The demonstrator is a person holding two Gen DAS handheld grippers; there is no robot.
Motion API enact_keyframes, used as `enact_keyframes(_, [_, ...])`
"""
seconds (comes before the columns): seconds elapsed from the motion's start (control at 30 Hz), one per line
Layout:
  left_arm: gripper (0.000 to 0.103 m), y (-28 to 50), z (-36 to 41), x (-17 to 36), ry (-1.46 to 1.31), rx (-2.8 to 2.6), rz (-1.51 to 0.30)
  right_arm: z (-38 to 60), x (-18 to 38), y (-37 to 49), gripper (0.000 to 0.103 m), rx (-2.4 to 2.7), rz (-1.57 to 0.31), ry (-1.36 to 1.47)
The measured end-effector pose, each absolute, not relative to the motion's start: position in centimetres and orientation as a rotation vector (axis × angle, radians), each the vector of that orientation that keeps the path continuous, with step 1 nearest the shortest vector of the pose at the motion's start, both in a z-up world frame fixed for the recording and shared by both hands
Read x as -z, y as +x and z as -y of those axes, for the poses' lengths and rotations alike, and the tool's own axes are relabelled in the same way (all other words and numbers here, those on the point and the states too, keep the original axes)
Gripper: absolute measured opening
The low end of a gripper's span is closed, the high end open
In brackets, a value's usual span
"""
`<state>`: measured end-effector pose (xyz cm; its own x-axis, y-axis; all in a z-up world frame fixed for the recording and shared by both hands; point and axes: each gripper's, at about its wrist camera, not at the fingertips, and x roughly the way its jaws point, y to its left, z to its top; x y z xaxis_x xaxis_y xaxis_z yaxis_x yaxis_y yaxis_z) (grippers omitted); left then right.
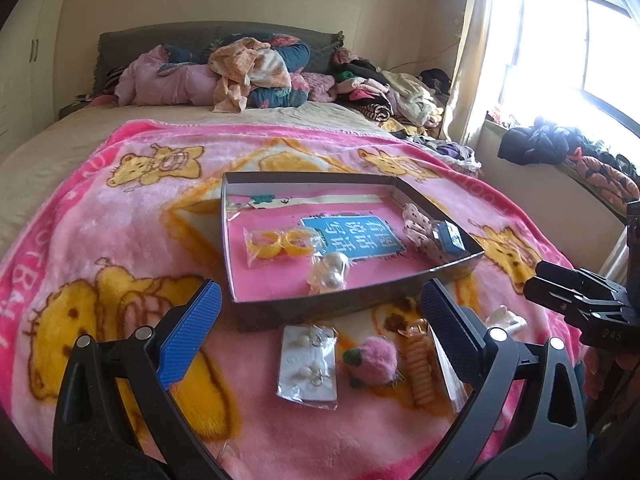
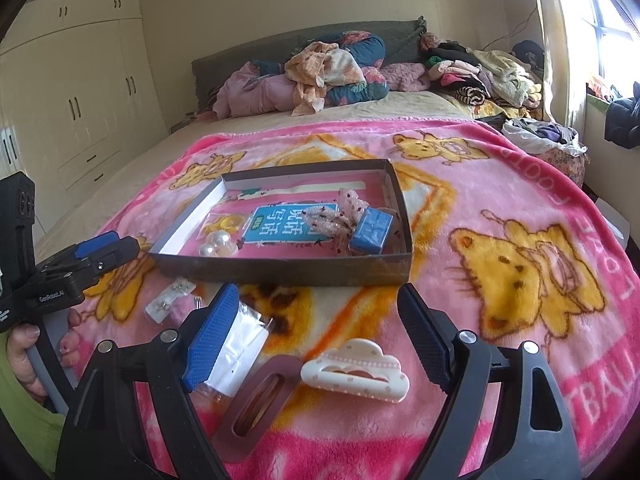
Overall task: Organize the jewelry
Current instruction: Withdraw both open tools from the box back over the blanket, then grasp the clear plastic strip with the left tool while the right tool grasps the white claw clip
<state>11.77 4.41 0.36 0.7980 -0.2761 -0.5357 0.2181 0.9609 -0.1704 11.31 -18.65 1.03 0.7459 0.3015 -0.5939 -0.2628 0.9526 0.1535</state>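
left wrist view | left gripper (image 1: 320, 312) level over earring card (image 1: 307, 364), jaws wide, empty | right gripper (image 2: 316, 320) same above cloud clip (image 2: 356, 370)

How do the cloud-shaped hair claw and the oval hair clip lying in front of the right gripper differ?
The cloud-shaped hair claw is cream with a scalloped outline; the oval hair clip is dull mauve with a smooth rounded outline. The claw has a wide arched opening, the clip a narrow slot. The claw lies nearer the right finger, the clip nearer the left. Both rest on the pink blanket, outside the box, ungripped.
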Motion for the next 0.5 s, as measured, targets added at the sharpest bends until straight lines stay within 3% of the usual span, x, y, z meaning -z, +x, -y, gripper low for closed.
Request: enact_keyframes(0.5, [0.091, 10.0, -1.9, 0.5, -0.068, 0.359, -0.62, 19.5, 0.8, 10.1, 0.079, -0.283, -0.715, 0.051])
